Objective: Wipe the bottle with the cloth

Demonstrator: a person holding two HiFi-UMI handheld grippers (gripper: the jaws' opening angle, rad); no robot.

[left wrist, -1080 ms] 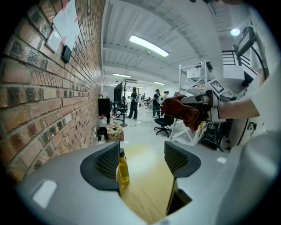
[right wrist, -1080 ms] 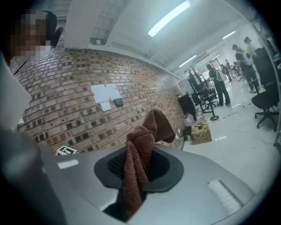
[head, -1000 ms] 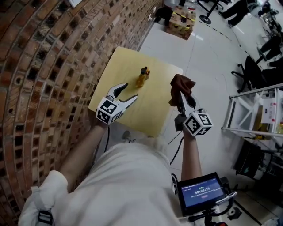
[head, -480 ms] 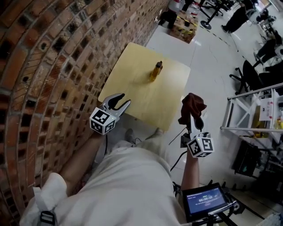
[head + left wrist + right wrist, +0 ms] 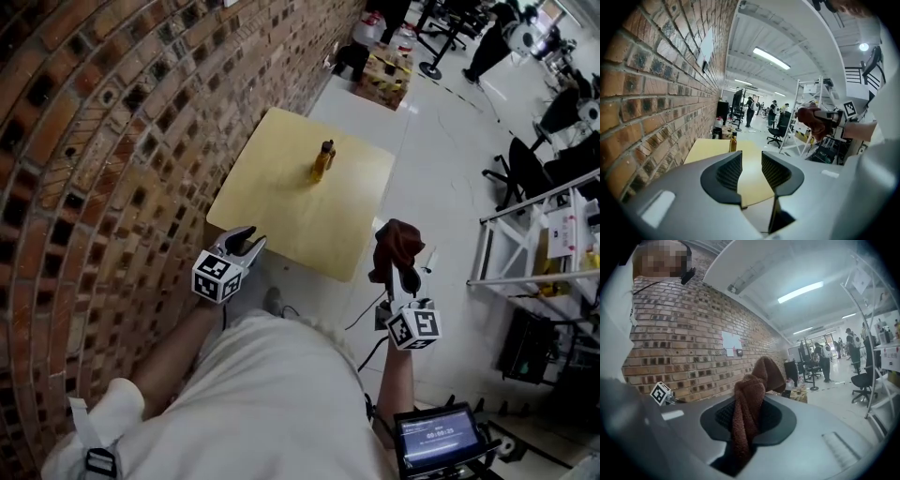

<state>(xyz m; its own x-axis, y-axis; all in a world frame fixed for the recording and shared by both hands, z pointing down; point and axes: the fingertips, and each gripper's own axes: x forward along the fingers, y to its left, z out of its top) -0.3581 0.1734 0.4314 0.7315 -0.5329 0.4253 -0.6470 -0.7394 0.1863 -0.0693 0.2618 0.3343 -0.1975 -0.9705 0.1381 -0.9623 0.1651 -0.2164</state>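
A small amber bottle (image 5: pixel 322 161) stands upright near the far side of the square yellow table (image 5: pixel 281 211); the left gripper view shows the bottle (image 5: pixel 733 142) far ahead. My left gripper (image 5: pixel 251 243) hangs off the table's near left corner, its jaws having just been closing to a narrow gap with nothing between them (image 5: pixel 751 161). My right gripper (image 5: pixel 405 277) is beyond the table's near right corner, over the floor, shut on a brown cloth (image 5: pixel 398 244). The cloth (image 5: pixel 749 404) stands bunched up between its pads.
A brick wall (image 5: pixel 112 141) runs along the left of the table. A metal shelf rack (image 5: pixel 534 244) stands at the right, with office chairs (image 5: pixel 525 159) beyond it. Boxes (image 5: pixel 389 56) and people are at the far end. A lit screen (image 5: pixel 433 436) sits by my right elbow.
Both grippers have drawn back from over the table to past its near edge. The left jaws have narrowed from wide open. The cloth stays in the right gripper; the bottle has not moved.
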